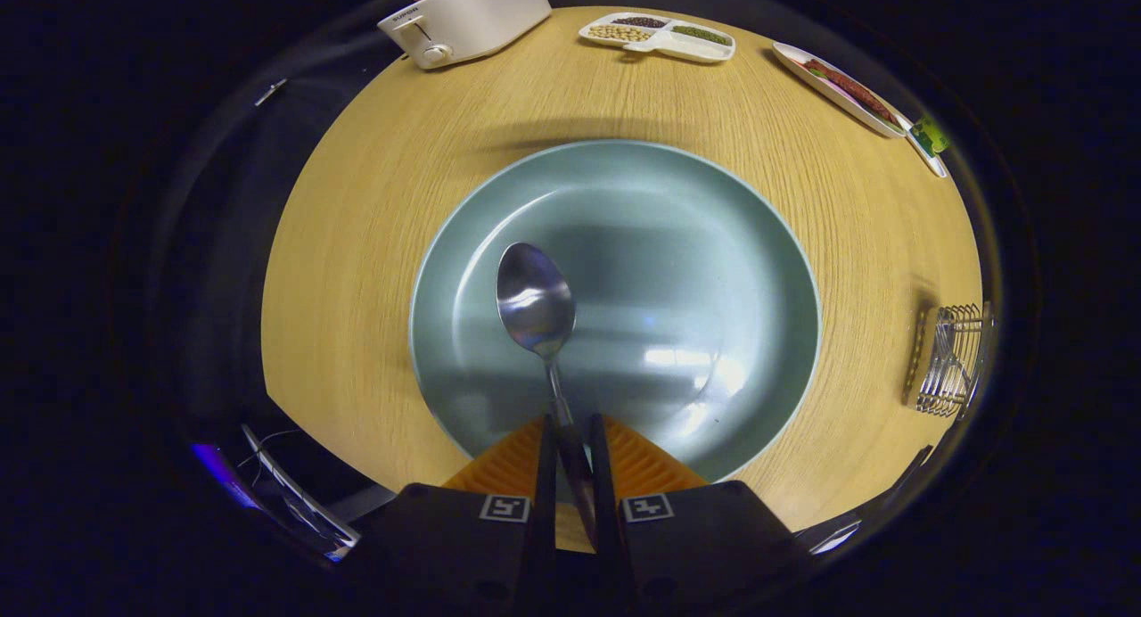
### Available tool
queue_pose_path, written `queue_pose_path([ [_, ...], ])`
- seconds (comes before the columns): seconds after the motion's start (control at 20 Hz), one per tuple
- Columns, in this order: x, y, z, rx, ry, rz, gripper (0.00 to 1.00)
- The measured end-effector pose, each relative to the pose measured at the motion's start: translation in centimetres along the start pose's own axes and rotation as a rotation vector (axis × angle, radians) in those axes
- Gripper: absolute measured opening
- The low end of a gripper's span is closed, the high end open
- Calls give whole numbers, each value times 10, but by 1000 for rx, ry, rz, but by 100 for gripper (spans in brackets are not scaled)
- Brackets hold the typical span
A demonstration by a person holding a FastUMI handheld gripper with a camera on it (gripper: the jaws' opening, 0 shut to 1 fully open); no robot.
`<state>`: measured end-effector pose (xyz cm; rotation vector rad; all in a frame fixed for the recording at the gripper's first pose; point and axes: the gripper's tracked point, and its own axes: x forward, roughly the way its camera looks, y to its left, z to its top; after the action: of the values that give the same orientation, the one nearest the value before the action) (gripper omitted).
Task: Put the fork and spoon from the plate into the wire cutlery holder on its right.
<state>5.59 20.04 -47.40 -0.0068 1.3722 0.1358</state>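
view: riding on the claw point(570, 434) | facing: looking forward and steeply down along its fingers | range: hovering close over the plate point(677, 207) | reach: taking in the whole tabletop point(357, 242)

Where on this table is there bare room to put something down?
Bare wood lies between the plate and the toaster, and between plate and wire cutlery holder. The far edge is crowded with snack trays. The gripper is shut on the spoon.

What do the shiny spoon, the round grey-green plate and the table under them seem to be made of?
The shiny spoon, its handle clamped in the gripper, looks like polished steel: mirror glints. The round grey-green plate seems glazed ceramic, perhaps melamine, given soft glossy reflections. The table shows pale wood grain, possibly laminate.
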Motion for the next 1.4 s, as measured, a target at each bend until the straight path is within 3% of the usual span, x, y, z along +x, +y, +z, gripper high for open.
queue_pose_path([
  [0.05,-3,2,-1,-6,9,16,22],
  [0.1,-3,-1,-1,-9,6,6,14],
  [0.2,-6,2,-3,-24,18,38,10],
  [0.6,-53,1,16,-24,-35,140,10],
  [0.95,-107,-11,25,60,-76,236,10],
  [1.4,-202,-86,42,162,-162,304,10],
])
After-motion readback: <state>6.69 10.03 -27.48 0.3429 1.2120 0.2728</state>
